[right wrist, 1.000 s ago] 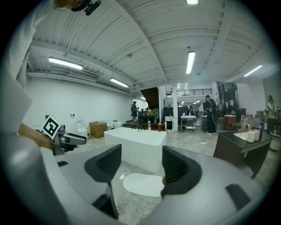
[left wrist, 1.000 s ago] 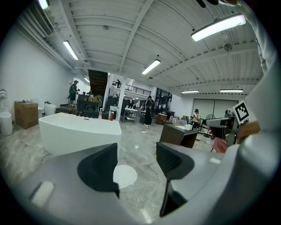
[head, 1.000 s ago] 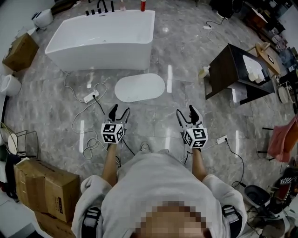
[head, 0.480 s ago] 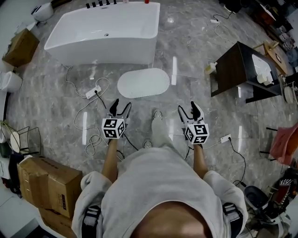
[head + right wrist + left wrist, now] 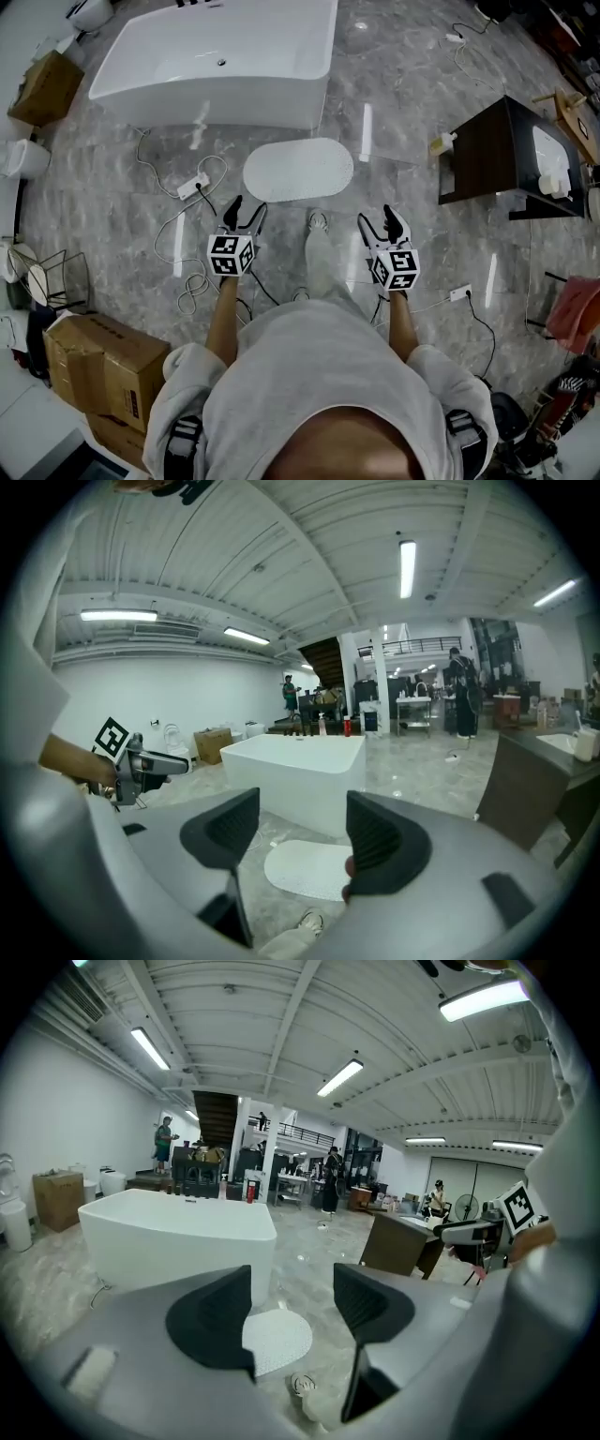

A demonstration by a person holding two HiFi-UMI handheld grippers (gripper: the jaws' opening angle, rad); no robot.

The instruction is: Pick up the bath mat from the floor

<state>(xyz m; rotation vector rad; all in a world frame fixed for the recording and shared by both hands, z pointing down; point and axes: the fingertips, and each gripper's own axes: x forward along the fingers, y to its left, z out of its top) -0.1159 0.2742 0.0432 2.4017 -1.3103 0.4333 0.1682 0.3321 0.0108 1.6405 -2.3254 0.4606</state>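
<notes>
A white oval bath mat (image 5: pixel 298 170) lies flat on the grey marble floor in front of the bathtub; it also shows low between the jaws as the bath mat (image 5: pixel 277 1342) and the bath mat (image 5: pixel 307 870) in the two gripper views. My left gripper (image 5: pixel 242 214) is held in the air short of the mat's near left edge, open and empty. My right gripper (image 5: pixel 382 224) hovers to the mat's near right, open too, with nothing between its fingers. Both grippers are well above the floor and touch nothing.
A white bathtub (image 5: pixel 216 64) stands just beyond the mat. A power strip with cables (image 5: pixel 190 189) lies left of the mat. A dark cabinet (image 5: pixel 487 155) stands at the right. Cardboard boxes (image 5: pixel 98 367) sit at the near left. My foot (image 5: pixel 317 223) is stepping forward between the grippers.
I have walked forward: the bathtub and mat have come nearer in the head view, and one leg has swung ahead. Both grippers stay open, held the same way.
</notes>
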